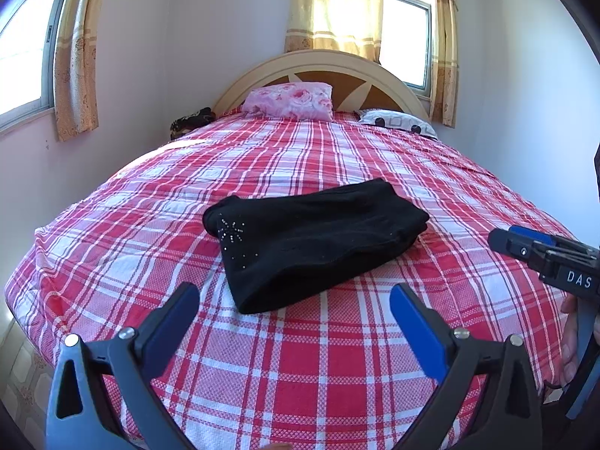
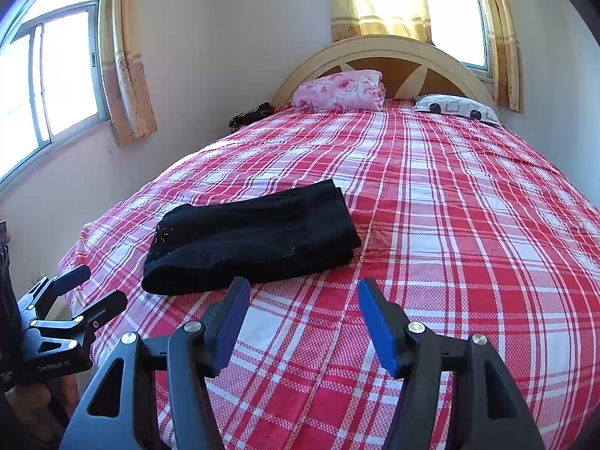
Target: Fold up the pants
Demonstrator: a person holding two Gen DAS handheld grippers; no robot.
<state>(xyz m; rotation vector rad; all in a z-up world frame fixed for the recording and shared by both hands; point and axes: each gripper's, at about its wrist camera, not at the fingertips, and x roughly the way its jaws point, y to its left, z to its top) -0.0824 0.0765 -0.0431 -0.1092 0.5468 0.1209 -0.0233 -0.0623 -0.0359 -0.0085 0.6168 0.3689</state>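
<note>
The black pants point(image 1: 315, 240) lie folded in a flat bundle on my red and white checked bed cover point(image 1: 300, 356), near the foot of the bed, with little shiny dots on the end at 9 o'clock. My left gripper point(image 1: 294, 302) is spread wide just below them at 6 o'clock, holding nothing. My right gripper point(image 2: 303, 296) is also apart and empty, with the pants at its 11 o'clock, and a pink pillow point(image 1: 290, 99) far off at 12 o'clock.

"DAS" is printed in pale letters on the right gripper point(image 1: 525, 242), seen at the right edge of the left wrist view. "GenRobot.AI" is printed on the left gripper point(image 2: 95, 287), at the near left of the right wrist view.
</note>
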